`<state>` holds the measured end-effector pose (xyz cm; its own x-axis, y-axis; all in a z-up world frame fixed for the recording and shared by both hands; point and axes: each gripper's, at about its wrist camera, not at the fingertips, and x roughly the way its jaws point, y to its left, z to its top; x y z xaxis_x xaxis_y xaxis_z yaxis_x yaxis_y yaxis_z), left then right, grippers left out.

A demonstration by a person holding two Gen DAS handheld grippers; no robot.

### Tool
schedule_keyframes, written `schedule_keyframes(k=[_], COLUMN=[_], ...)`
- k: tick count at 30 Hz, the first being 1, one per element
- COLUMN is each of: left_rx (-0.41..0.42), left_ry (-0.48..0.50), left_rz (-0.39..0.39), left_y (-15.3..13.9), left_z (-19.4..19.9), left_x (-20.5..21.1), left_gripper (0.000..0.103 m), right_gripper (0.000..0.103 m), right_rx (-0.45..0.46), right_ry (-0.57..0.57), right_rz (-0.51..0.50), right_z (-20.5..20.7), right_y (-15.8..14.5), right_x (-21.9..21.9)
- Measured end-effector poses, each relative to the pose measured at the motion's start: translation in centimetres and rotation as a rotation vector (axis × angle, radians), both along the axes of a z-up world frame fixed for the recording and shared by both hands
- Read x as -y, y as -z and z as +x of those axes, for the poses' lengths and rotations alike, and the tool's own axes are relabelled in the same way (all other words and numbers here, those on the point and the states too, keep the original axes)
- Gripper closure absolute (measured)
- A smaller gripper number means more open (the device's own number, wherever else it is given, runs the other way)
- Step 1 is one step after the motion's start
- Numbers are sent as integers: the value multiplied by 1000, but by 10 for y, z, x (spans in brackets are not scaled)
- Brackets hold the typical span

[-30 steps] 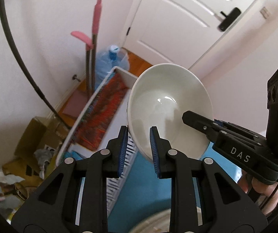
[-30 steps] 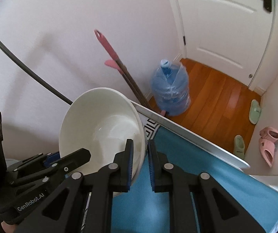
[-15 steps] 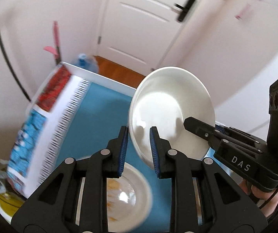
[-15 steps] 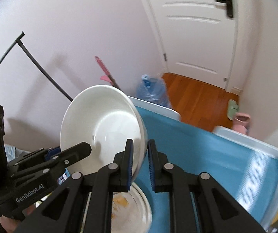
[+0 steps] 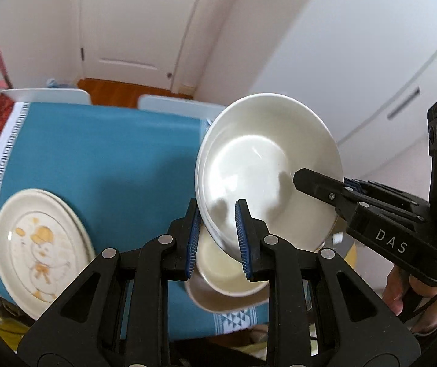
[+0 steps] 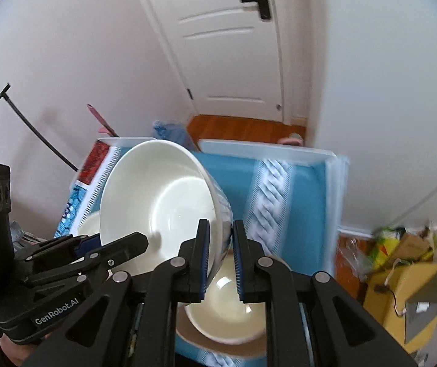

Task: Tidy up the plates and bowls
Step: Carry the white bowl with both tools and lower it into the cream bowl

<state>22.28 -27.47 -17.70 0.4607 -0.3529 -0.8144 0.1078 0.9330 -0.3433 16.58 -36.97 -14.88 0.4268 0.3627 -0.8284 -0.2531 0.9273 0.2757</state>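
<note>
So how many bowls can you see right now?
3. A white bowl is held tilted in the air, pinched at opposite rims by the left claw and right claw. Beneath it, a cream bowl sits nested in a tan bowl on the table. Others may be hidden.

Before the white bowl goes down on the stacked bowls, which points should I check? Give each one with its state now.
1. Left gripper pinches the white bowl rim: ok.
2. Right gripper pinches the opposite rim: ok.
3. Bowl level: not ok, tilted.
4. Stacked bowls lie under the held bowl: ok.
5. Stack sits away from the table edge: not ok, close to it.
6. Dirty plate clear of the path: ok.
</note>
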Motion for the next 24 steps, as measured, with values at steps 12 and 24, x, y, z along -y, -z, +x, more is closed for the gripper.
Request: schedule_keyframes(k=[12,24], left_rx=[-159,-225], left_ry=[56,74], left_rz=[130,202], left_y=[57,74], left_z=[-17,-12], left_x=[36,39], left_gripper=[83,83], right_gripper=[89,89], right_rx=[-166,-189], right_ry=[30,9], right_rz=[32,-26], right_z=[-29,-35], right_y=[73,95], right_x=[38,28])
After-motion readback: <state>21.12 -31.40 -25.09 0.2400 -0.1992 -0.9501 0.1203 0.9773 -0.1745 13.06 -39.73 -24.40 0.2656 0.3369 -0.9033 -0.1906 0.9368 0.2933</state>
